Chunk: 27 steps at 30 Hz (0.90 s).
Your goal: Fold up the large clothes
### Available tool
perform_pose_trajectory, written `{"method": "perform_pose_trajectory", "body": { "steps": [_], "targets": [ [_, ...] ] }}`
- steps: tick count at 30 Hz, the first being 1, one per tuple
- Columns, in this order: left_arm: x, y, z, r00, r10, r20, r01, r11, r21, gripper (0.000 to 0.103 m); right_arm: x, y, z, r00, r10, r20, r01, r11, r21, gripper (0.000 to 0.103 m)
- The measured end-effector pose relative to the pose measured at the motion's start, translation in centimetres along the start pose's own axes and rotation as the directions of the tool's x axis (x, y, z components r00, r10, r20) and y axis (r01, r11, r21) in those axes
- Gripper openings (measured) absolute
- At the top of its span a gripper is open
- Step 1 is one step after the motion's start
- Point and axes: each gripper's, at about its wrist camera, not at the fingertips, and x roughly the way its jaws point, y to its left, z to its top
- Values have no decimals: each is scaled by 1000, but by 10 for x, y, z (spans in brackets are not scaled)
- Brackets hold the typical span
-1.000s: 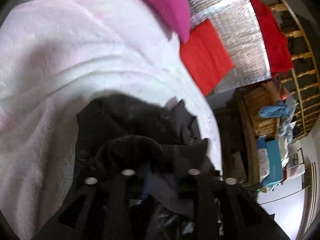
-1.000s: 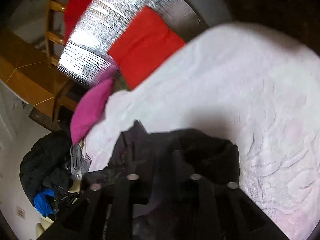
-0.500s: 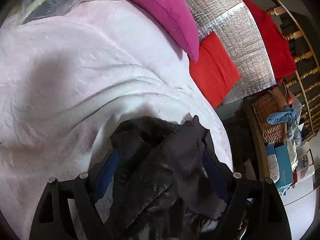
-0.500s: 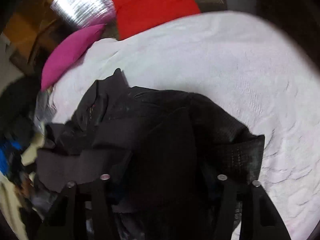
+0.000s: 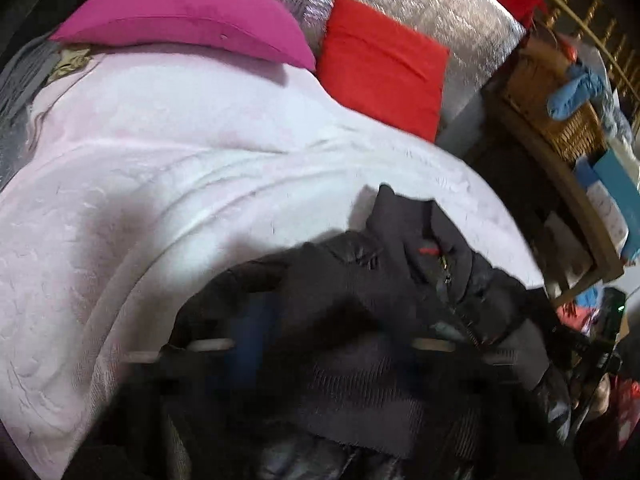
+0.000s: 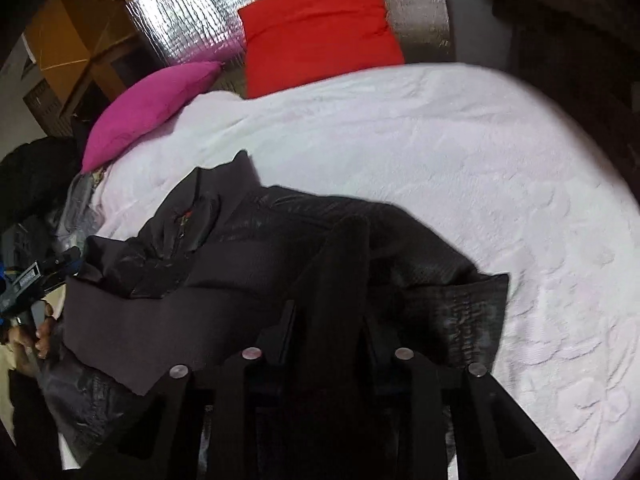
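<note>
A black padded jacket (image 6: pixel 248 260) lies bunched on the near part of a pale pink bedspread (image 6: pixel 440 160). My right gripper (image 6: pixel 330 312) has its jaws closing, and a dark fold of the jacket stands up between the narrow fingers. In the blurred left wrist view the jacket (image 5: pixel 400 272) is draped over my left gripper (image 5: pixel 320 340). Its jaws are closing with cloth filling the gap, and the fingertips are hidden under the fabric. The right wrist view shows the left gripper (image 6: pixel 36 276) at the jacket's left end, held by a hand (image 6: pixel 40 336).
A magenta pillow (image 5: pixel 188 24) and a red cushion (image 5: pixel 384 68) lean on a silver foil sheet (image 5: pixel 440 4) at the head of the bed. Right of the bed stand a wicker basket (image 5: pixel 560 120) and a wooden shelf with boxes. Dark clothes (image 6: pixel 32 184) are piled at the left.
The left jaws spread wide around the jacket, then came in on it. The right jaws narrowed onto a fold. Both views rolled, and the jacket now stretches wider between the grippers.
</note>
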Motion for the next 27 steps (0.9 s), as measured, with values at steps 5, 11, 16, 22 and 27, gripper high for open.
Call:
{"method": "perform_pose_trajectory", "body": {
  "steps": [5, 11, 16, 22, 27],
  "targets": [
    [-40, -17, 11, 991, -46, 128, 37, 997, 71, 8, -36, 34, 10, 983, -93, 156, 121, 977, -179, 17],
    [-92, -30, 30, 941, -4, 338, -16, 998, 57, 8, -60, 32, 44, 955, -117, 272, 166, 972, -166, 16],
    [-77, -14, 39, 918, 61, 393, -39, 997, -63, 8, -44, 11, 73, 937, -128, 325, 144, 989, -26, 16],
    [-25, 11, 43, 918, 150, 366, -86, 979, -187, 8, 7, 14, 93, 926, -205, 317, 207, 978, 27, 16],
    [16, 36, 40, 947, 195, 254, -135, 963, -235, 9, 61, -2, 92, 956, -212, 204, 202, 977, 68, 16]
  ]
}}
